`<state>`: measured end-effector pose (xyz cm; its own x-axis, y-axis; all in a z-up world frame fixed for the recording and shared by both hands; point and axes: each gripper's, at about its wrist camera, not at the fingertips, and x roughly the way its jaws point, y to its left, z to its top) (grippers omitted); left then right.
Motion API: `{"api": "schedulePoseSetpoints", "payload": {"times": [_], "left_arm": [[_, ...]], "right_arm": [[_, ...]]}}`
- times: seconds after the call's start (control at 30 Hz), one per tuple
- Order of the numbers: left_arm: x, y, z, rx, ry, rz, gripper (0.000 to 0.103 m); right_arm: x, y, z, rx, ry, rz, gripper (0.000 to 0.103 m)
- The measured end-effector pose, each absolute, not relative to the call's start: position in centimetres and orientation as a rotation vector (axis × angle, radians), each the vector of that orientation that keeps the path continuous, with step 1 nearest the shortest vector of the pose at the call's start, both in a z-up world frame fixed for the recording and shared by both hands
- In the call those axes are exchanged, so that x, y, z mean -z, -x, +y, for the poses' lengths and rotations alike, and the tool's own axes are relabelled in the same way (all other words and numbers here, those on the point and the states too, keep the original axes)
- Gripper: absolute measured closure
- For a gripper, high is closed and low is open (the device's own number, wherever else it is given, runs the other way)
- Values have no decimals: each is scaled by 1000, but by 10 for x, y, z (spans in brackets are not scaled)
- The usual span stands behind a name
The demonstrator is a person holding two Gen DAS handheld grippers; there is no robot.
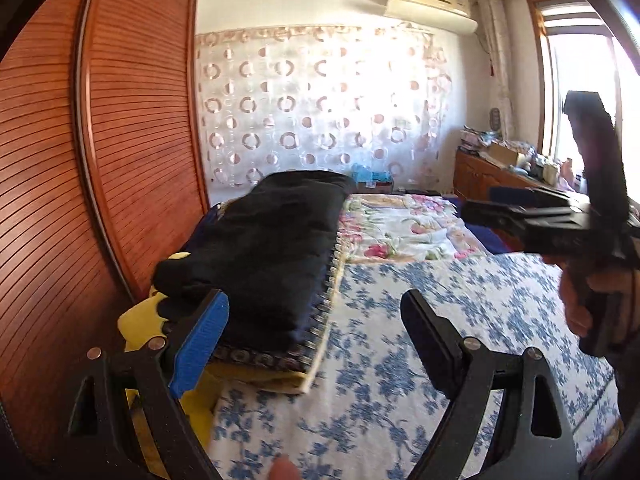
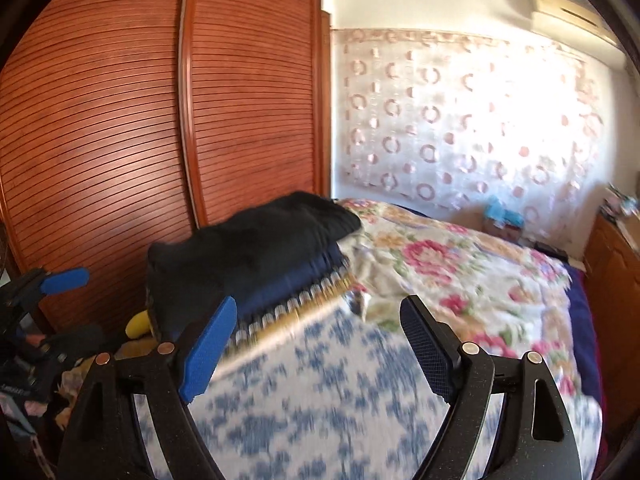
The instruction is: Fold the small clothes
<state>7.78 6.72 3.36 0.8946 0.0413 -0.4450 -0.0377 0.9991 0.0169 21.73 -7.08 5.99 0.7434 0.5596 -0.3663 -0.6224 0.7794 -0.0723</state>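
Black left gripper point(image 1: 316, 336) and right gripper point(image 2: 318, 342): blue-padded jaws, 2 silver screws per finger.

Standing along the bed's left edge: a slatted wooden wardrobe point(image 1: 120, 128). Hanging beyond the bed's far edge: a sheer curtain point(image 1: 320, 112) (ringed pattern). Sitting high on the wall: an air conditioner point(image 1: 432, 8). Crowding the right side: a cluttered wooden cabinet point(image 1: 492, 176).
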Motion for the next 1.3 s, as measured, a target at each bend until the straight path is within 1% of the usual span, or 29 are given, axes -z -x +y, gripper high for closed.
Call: {"api": "schedulePoseSetpoints", "payload": {"times": [0.13, 0.43, 0.63, 0.87, 1.3], "left_arm": [[-28, -73, 46, -7, 8, 468, 15], [-15, -72, 15, 62, 38, 505, 15], [-26, -71, -6, 83, 17, 492, 15], [-44, -63, -16, 95, 12, 454, 15], [-53, -54, -19, 102, 12, 429, 15]], "right_arm": [[-45, -179, -102, -573, 155, 358, 18], [-39, -94, -167, -402, 77, 348, 18], [-46, -57, -186, -325, 35, 330, 18], [-63, -27, -191, -269, -1, 275, 18], [-45, -15, -185, -246, 6, 261, 18]]}}
